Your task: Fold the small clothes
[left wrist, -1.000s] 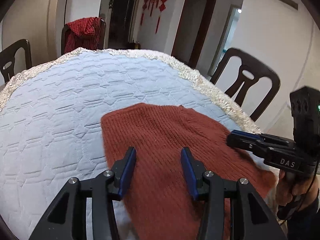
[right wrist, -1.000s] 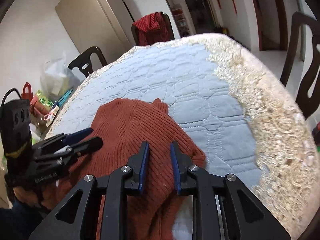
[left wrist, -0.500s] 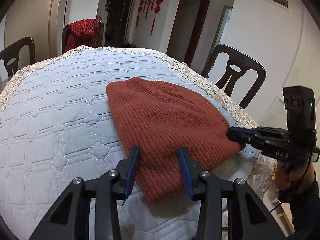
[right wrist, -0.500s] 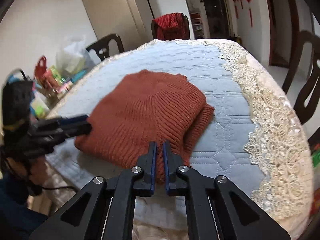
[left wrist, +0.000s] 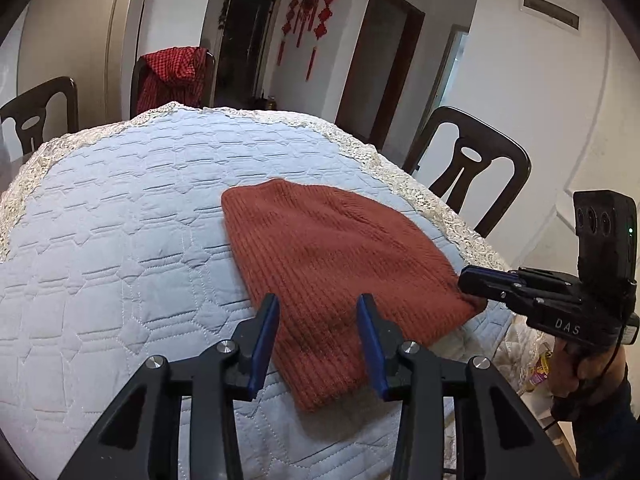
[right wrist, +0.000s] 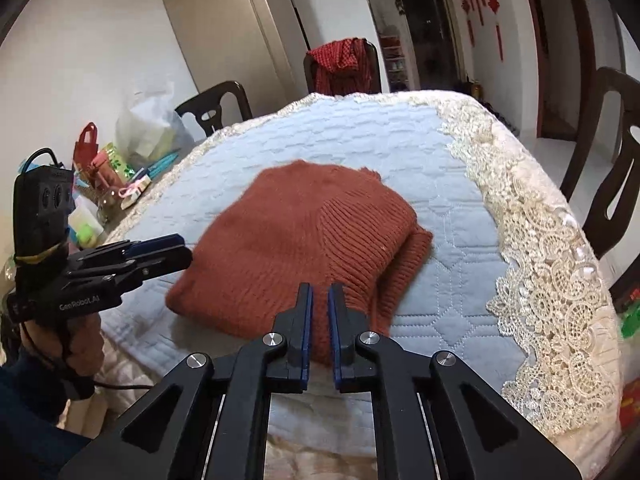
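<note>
A rust-red knitted garment (left wrist: pixel 336 276) lies folded into a compact bundle on the surface (left wrist: pixel 120 240), toward its near edge and right side, with a doubled layer showing along the bundle's right edge in the right wrist view. The left gripper (left wrist: pixel 318 322) hangs just above the near end of the bundle, its jaws spread wide with the knit showing between them; no cloth is pinched. The right gripper (right wrist: pixel 319 312) sits over the near edge of the same bundle, its jaws drawn almost together with only a thin slit between, and nothing visibly caught in it. In the left wrist view, the tip of the right gripper lies at the bundle's right corner, though contact cannot be told. The garment is a ribbed knit, with ribs running in two directions that meet along a diagonal seam line. The surface wears a pale blue quilted cover stitched in a hexagon pattern, bordered with cream lace (right wrist: pixel 548 272). The fingers (left wrist: pixel 262 344) are black with blue pads. White lettering reads "DAS" on the side of the right gripper in the left wrist view, and "GenRobot.AI" on the left gripper in the right wrist view. Dark wooden chairs (left wrist: pixel 468 168) stand around the surface, one draped in red checked cloth (left wrist: pixel 172 76).
</note>
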The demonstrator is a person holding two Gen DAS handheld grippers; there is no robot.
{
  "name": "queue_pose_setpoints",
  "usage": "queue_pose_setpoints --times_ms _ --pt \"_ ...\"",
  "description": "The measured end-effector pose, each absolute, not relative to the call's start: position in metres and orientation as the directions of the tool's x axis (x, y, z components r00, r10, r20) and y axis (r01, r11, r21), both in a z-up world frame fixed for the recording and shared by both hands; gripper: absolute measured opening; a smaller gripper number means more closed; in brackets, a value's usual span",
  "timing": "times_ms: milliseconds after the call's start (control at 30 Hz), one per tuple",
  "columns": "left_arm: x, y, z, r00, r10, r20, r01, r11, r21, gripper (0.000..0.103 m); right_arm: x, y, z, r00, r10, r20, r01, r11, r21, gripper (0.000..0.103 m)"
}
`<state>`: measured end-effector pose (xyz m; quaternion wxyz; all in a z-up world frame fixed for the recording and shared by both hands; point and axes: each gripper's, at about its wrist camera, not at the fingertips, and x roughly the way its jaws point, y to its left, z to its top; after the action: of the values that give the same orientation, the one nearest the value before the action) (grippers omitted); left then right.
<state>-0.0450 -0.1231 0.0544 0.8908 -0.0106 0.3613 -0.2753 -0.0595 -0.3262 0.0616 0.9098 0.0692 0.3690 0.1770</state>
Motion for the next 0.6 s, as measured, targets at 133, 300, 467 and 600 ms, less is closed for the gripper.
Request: queue_pose_setpoints --times_ms 133,300,467,600 --pt "-0.04 -0.133 0.056 0.595 -0.487 -0.639 0.486 0.851 -0.196 0.043 -0.055 -0.321 0.059 0.662 0.367 -0.653 -0.269 0.93 0.25 0.007" --pt "-0.042 -0.137 0.055 0.577 -0.492 -0.651 0.502 0.843 -0.192 0.043 -0.055 -0.319 0.064 0.668 0.372 -0.645 -0.282 0.928 0.244 0.008" --pt "-0.041 -0.145 0.047 0.582 -0.454 -0.675 0.494 0.856 -0.15 0.043 -0.054 -0.32 0.057 0.658 0.368 -0.657 -0.278 0.93 0.242 0.009" --pt "-0.041 -0.148 0.05 0.587 -0.436 -0.682 0.491 0.862 -0.128 0.043 -0.048 -0.32 0.05 0.65 0.352 -0.673 -0.258 0.936 0.24 0.009"
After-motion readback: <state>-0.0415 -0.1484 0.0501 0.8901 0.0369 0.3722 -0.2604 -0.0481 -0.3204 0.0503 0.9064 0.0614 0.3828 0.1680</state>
